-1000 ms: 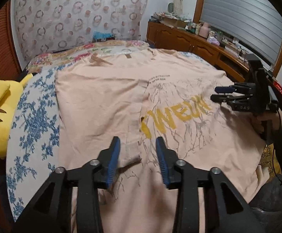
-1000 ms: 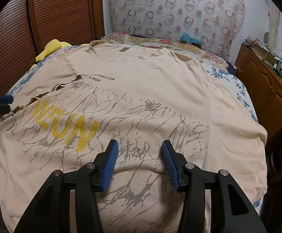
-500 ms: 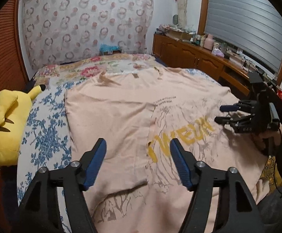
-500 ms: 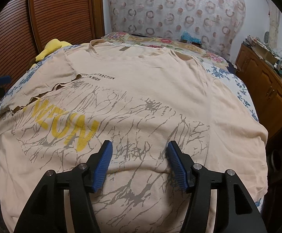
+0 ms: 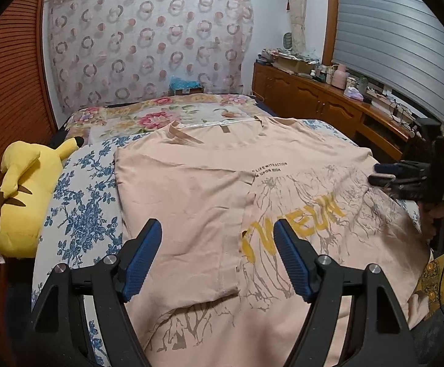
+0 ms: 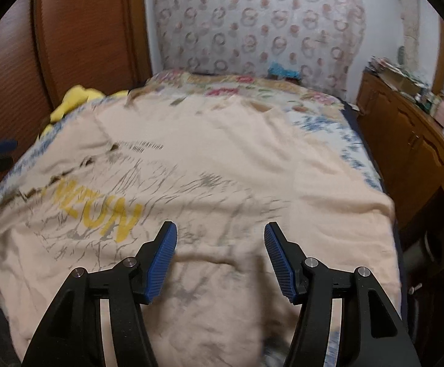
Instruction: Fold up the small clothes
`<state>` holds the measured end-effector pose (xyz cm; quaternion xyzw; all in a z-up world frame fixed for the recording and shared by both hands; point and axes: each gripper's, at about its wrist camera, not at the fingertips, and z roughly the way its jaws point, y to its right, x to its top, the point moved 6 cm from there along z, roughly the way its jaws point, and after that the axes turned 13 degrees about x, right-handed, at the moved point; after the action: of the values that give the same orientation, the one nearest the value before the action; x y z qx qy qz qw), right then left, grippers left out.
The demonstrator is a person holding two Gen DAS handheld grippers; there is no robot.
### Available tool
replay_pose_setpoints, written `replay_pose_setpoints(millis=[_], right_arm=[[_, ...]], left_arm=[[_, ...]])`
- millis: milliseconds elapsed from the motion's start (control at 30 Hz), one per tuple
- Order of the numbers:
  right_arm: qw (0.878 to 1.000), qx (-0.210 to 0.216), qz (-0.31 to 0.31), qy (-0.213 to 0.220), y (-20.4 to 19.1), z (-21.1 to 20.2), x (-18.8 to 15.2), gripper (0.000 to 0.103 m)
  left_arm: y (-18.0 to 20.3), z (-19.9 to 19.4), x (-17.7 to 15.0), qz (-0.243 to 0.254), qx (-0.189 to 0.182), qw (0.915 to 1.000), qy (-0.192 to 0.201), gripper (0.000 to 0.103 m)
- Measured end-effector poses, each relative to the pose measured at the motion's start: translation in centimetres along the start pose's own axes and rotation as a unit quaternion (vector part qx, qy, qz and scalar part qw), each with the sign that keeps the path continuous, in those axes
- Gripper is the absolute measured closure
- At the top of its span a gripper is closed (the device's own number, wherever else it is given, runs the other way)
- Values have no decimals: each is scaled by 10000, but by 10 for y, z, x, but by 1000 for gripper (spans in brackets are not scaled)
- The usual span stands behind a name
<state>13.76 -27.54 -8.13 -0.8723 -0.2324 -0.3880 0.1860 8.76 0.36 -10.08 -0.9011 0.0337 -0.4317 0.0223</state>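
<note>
1. Shirt [image 5: 283,189]: a peach T-shirt with yellow letters and a grey branch print lies spread over the bed [image 5: 78,214], its collar toward twelve o'clock in both wrist views

2. One side panel is already turned in: in the left wrist view the plain back of the cloth covers the shirt from about nine o'clock to the centre, and its straight edge runs from the small black text down toward six o'clock, hiding the start of the yellow word

3. Left gripper [image 5: 217,257] hangs above that folded edge with its blue fingers [image 5: 142,257] spread wide; nothing is between them and they do not touch the cloth, so the flap looks released

4. Right gripper [image 6: 220,258] hovers over the lower middle of the shirt, fingers moderately apart and empty; its view is smeared by motion, so fine creases are hard to read

5. At three to four o'clock in the right wrist view the other side lies flat and unfolded, reaching the bed's edge beside the wooden cabinet [image 6: 411,140]

6. Judged from this, roughly a third is done: the second side fold comes next, then the hem-to-collar folds

7. A yellow plush toy [image 5: 23,202] sits at nine o'clock, clear of the shirt
</note>
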Motion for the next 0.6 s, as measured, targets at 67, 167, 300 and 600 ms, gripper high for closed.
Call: replay_pose_setpoints(millis=[67, 167, 300, 600], right_arm=[[9998, -86, 120, 145, 12, -18, -2, 41], [9985, -392, 280, 263, 36, -41, -8, 41], [9953, -759, 541, 256, 74, -59, -21, 41], [9899, -906, 1088, -28, 121, -52, -49, 42]], left_arm=[[-1, -1, -1, -44, -7, 10000, 11, 27], [-1, -2, -2, -89, -9, 10000, 19, 27], [2, 0, -4, -128, -25, 9999, 7, 27], [8, 4, -9, -80, -21, 9999, -79, 27]])
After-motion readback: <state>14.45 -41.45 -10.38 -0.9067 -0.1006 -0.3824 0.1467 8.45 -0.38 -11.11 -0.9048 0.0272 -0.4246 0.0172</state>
